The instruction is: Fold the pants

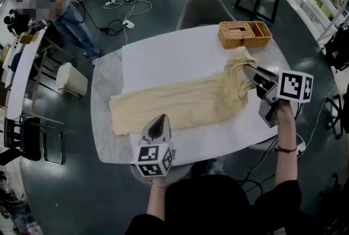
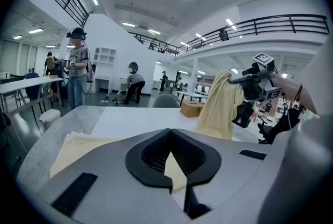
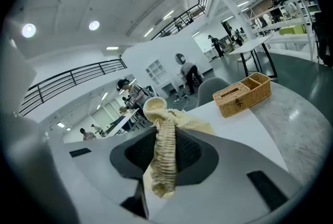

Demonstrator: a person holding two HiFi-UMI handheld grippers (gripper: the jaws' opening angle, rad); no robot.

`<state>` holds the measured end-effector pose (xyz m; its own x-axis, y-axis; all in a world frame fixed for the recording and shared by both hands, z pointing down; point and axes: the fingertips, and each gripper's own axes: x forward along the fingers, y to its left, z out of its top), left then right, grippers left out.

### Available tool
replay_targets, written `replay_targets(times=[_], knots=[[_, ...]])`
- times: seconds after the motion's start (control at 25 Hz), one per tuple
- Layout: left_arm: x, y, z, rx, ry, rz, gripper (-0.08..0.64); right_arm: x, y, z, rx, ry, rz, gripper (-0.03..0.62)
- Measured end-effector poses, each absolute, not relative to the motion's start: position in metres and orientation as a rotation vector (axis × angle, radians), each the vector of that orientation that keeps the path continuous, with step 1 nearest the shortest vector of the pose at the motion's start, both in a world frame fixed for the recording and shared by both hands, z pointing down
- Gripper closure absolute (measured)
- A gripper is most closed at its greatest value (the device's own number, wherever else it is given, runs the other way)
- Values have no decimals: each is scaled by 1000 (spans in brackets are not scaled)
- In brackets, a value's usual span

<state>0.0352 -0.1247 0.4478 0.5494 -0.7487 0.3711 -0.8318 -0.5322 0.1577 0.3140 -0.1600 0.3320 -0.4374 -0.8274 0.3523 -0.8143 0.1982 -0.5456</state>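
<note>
Over the table [image 1: 106, 92], right gripper [image 1: 248, 72] jaws pinch pants [image 1: 180, 100]; left gripper [image 1: 158, 119] jaws pressed together.

Head view: the camera sits above your head, facing forward and steeply down. The table [image 1: 103, 136] fills mid-frame at middling range, and your arms enter from the bottom edge.

Left gripper view: the camera rides your left gripper [image 1: 158, 121], low and close over the tabletop. It faces nearly level along the jaws, across the table. Its own jaws crowd the lower half.

Right gripper view: the camera rides your right gripper [image 1: 249, 72], held higher, facing across the table into the hall. The jaws fill the lower frame.

Shared: all three catch the pants [image 1: 174, 100] and the wicker basket [image 1: 244, 34]. The head and left gripper views both show the right gripper.
</note>
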Motion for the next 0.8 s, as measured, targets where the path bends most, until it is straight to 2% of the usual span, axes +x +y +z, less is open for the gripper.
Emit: replay_targets(times=[0.8], knots=[[-87, -126, 458, 2437, -1324, 353, 546, 182, -170, 320, -1669, 2415, -1043, 500]])
